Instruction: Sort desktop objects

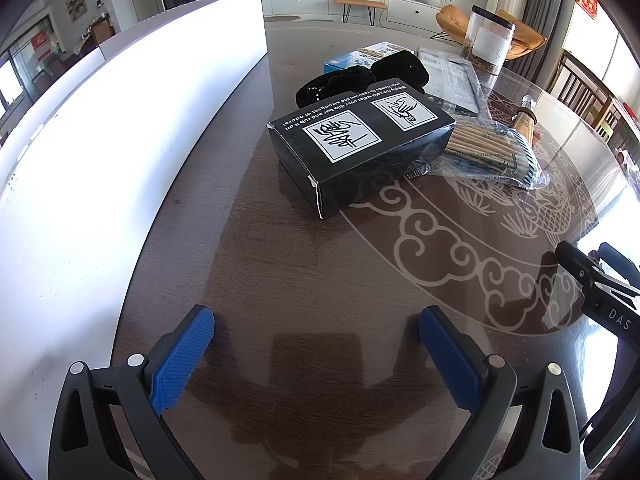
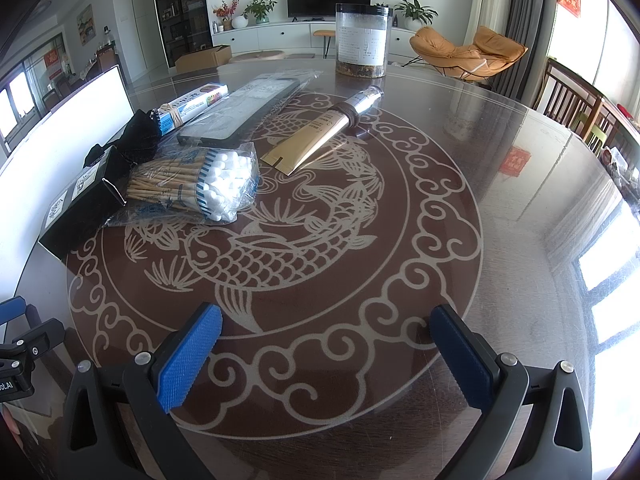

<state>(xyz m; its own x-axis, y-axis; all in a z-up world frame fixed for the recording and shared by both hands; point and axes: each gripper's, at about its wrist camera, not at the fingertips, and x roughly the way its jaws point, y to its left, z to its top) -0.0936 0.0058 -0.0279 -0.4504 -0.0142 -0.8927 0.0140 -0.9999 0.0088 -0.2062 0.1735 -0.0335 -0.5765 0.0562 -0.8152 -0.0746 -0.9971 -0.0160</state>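
A black box [image 1: 360, 140] with white printed panels lies on the dark table ahead of my left gripper [image 1: 316, 328], which is open and holds nothing. Beside the box rests a clear bag of cotton swabs [image 1: 488, 152] [image 2: 200, 184]. A gold tube [image 2: 324, 132], a flat dark packet in plastic [image 2: 244, 112], a black cloth pouch [image 2: 136, 136] [image 1: 360, 76] and a blue-white box [image 2: 192, 104] lie further back. A clear jar [image 2: 362, 40] [image 1: 488, 36] stands at the far edge. My right gripper [image 2: 326, 328] is open over the glass turntable, empty.
A large white board or bin wall [image 1: 100, 140] runs along the left side. The glass turntable [image 2: 440, 208] bears a fish pattern. Wooden chairs [image 2: 572, 100] stand at the right. The other gripper's body [image 1: 600, 292] shows at the right edge of the left wrist view.
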